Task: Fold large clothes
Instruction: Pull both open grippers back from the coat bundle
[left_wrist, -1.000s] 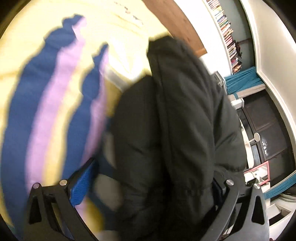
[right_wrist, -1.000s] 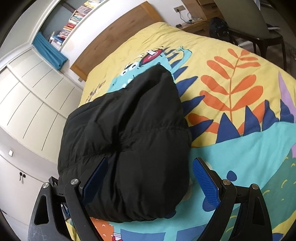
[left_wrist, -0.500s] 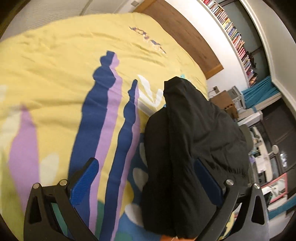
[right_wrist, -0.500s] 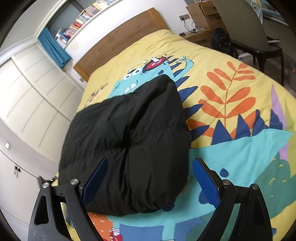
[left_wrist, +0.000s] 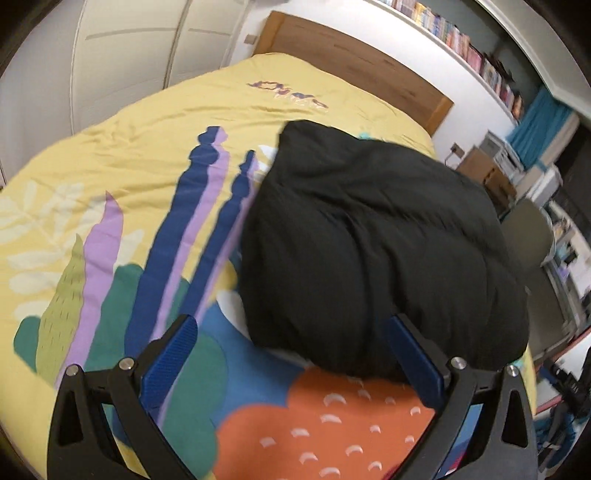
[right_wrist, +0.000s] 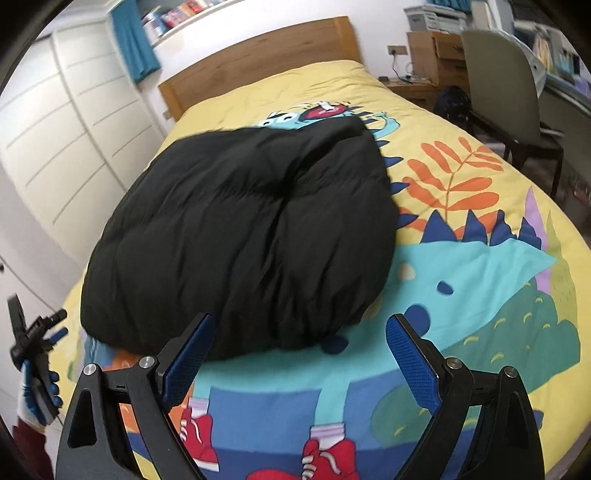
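Note:
A black puffer jacket (left_wrist: 373, 251) lies folded in a thick bundle on the bed; in the right wrist view the jacket (right_wrist: 251, 236) fills the middle. My left gripper (left_wrist: 291, 354) is open and empty, hovering just short of the bundle's near edge. My right gripper (right_wrist: 299, 354) is open too, nothing between its blue pads, held above the bed in front of the jacket. At the far left of the right wrist view, a gloved hand holds the left gripper (right_wrist: 33, 339) beside the bed.
The bed carries a yellow cartoon-print duvet (right_wrist: 461, 206) with a wooden headboard (right_wrist: 258, 74) at the far end. White wardrobe doors (right_wrist: 62, 122) stand on the left. A chair (right_wrist: 513, 103) and a wooden bedside unit (right_wrist: 432, 55) are to the right.
The left gripper has let go of the jacket and pulled back from it; the jacket now rests folded on the bed. The right gripper also drew back, staying open.

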